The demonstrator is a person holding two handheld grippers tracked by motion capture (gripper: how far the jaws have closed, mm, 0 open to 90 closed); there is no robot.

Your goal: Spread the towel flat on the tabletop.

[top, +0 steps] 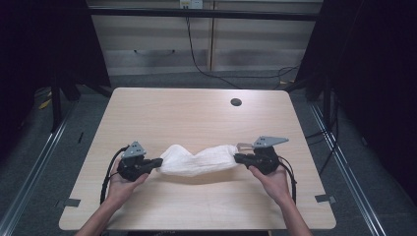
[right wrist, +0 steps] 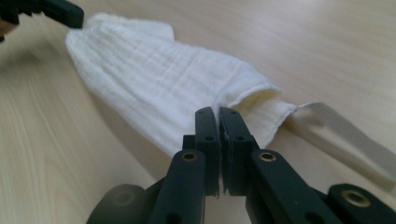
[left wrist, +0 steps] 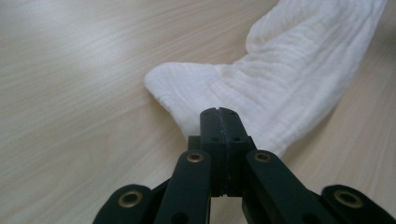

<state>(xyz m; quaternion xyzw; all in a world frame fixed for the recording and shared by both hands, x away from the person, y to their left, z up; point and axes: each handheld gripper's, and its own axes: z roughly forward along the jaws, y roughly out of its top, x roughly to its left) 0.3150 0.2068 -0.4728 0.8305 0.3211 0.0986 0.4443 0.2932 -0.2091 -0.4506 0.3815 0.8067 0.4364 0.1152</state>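
While crinkled white cloth [top: 196,160] sags, left gripper [top: 158,162] and right gripper [top: 237,158] fingers clench its ends.

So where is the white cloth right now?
In the high view, the crumpled white cloth hangs stretched over the near middle of the light wooden table, between the left gripper and the right gripper.

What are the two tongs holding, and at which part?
Both hold the white cloth: the left tongs pinch its left end, the right tongs pinch its right end.

No readable text, labels or numbers (none anywhere)
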